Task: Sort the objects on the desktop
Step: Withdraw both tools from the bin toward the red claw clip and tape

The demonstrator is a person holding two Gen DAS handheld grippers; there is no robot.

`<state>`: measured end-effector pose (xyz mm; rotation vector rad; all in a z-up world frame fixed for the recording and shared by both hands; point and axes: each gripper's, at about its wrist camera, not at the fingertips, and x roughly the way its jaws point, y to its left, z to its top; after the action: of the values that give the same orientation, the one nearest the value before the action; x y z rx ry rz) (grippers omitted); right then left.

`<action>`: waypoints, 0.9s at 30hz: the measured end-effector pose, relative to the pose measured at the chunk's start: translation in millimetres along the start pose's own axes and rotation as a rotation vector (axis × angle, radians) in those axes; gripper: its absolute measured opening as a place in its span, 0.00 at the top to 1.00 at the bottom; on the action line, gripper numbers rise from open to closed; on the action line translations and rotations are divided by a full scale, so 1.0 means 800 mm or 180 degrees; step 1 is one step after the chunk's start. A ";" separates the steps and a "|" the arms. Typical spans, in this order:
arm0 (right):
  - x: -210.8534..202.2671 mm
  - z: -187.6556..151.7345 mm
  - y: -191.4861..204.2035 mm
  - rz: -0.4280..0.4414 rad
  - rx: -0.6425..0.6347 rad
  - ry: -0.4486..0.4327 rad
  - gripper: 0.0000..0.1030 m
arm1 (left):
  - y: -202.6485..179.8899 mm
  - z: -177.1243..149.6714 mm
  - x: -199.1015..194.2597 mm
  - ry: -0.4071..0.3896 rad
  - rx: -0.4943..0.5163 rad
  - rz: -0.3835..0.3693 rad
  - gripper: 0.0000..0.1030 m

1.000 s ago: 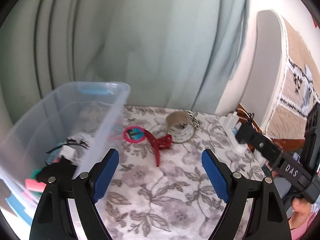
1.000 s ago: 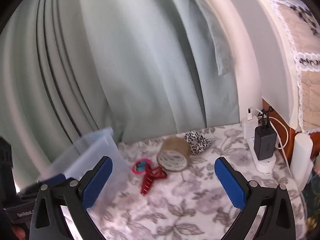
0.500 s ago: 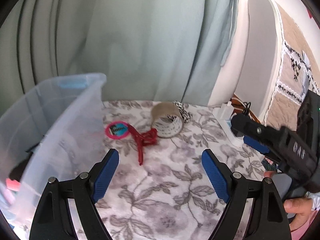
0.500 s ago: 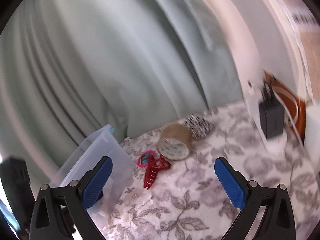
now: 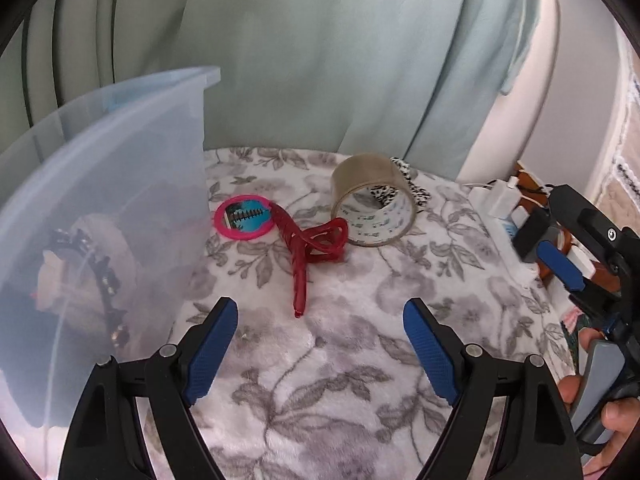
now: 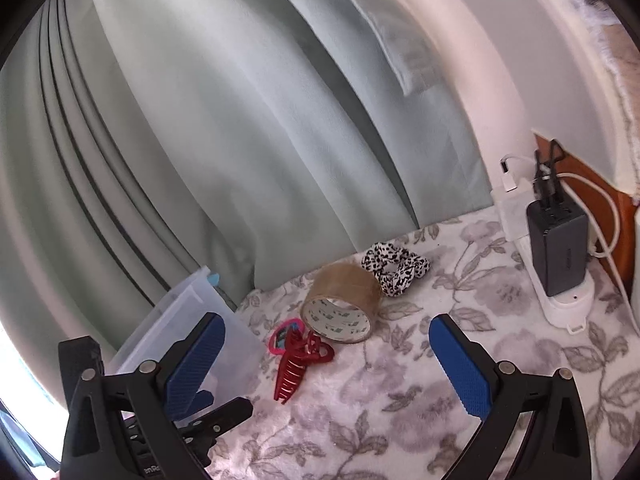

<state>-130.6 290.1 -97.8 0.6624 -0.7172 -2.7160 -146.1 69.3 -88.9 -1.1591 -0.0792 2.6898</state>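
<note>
Both sets of fingers stand spread with nothing between them: my left gripper and my right gripper each hover above the flowered cloth that covers the table, touching no object.

Inventory, left to right:

1. Clear plastic bin, at the table's left edge. Its near wall is frosted; I make out a dark toothed hairband shape and some pale items inside, no more. The picture's edge cuts off its left side.
2. Round pink-rimmed mirror, flat on the cloth just beside the bin's right wall. What shows in its blue face I cannot identify.
3. Red claw hair clip, lying on its side, its far end overlapping the mirror's rim, its looped handles just beside the tape. From the right wrist view its teeth point toward me.
4. Brown packing-tape roll, on its edge, open core facing the grippers, near the table's back edge.
5. Black-and-white spotted scrunchie, behind the roll, touching it; in the left wrist view mostly hidden, partly seen through the core.
6. White power strip along the table's right edge, carrying a dark charger block and white plugs with cables.

In the left wrist view my right gripper blocks part of the strip; a hand on it is cut off at the frame's corner.
</note>
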 end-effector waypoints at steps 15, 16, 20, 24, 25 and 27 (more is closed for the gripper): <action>0.064 -0.008 -0.031 0.0035 0.0165 0.0531 0.00 | 0.008 0.009 0.042 0.0052 -0.0026 -0.0009 0.17; 0.066 -0.007 -0.029 0.0030 0.0140 0.0531 0.00 | 0.007 0.010 0.044 0.0056 -0.0013 -0.0005 0.17; 0.081 -0.002 -0.019 0.0075 0.0012 0.0651 0.00 | 0.007 0.015 0.053 0.0075 0.0040 0.0046 0.17; 0.099 -0.002 -0.015 0.0083 -0.0084 0.0805 0.00 | 0.010 0.017 0.064 0.0127 0.0040 0.0110 0.17; 0.102 -0.003 -0.015 0.0105 -0.0072 0.0825 0.00 | 0.011 0.017 0.066 0.0147 0.0029 0.0100 0.17; 0.107 -0.001 -0.017 0.0144 -0.0036 0.0835 0.00 | 0.013 0.017 0.071 0.0191 0.0019 0.0093 0.17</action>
<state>-205.5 271.5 -136.4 0.9644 -0.6427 -2.5247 -195.9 71.7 -121.2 -1.2474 -0.0449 2.6761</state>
